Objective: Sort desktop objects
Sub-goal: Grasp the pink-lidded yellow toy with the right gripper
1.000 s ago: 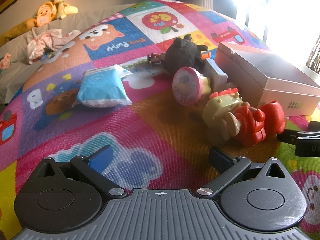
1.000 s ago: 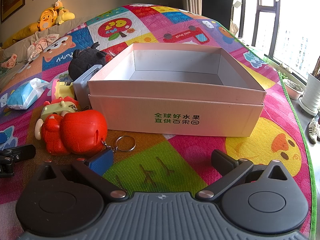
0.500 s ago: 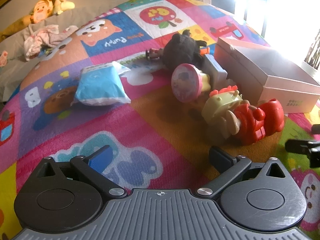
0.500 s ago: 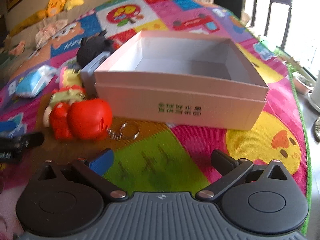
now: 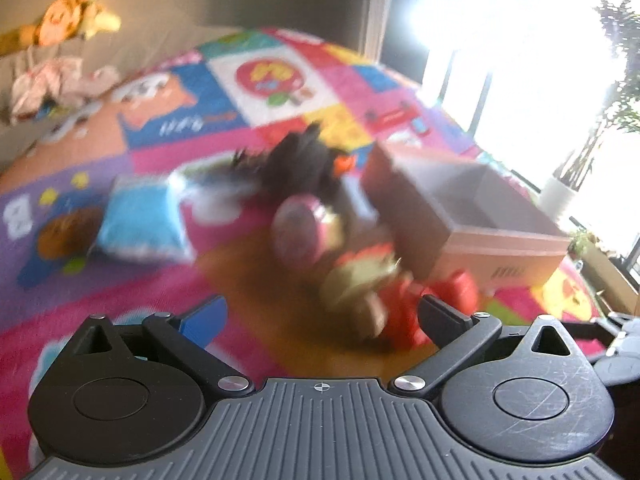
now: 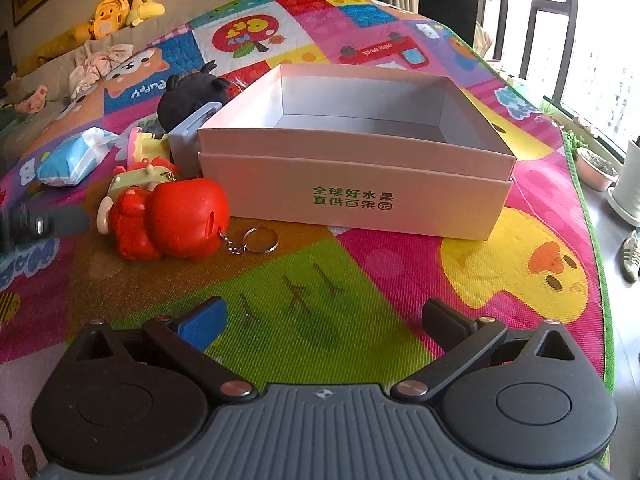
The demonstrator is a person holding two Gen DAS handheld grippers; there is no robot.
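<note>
On the play mat (image 6: 400, 320), near and left of the open box (image 6: 356, 184): red toy (image 6: 172, 222) lying on its side, key ring (image 6: 260, 240) trailing right toward the box. Hard moulded plastic by the look, probably light, stiff and somewhat slick; best taken across the rounded body, not by the chain. Box seemingly empty. Right gripper (image 6: 322, 316) spread wide, holding nothing. Left gripper (image 5: 322, 316) likewise apart and unloaded, view blurred, aimed at the toy.

Toys (image 6: 160, 220) crowd the box's (image 6: 352, 200) left side; mat (image 6: 320, 312) before it lies open.
</note>
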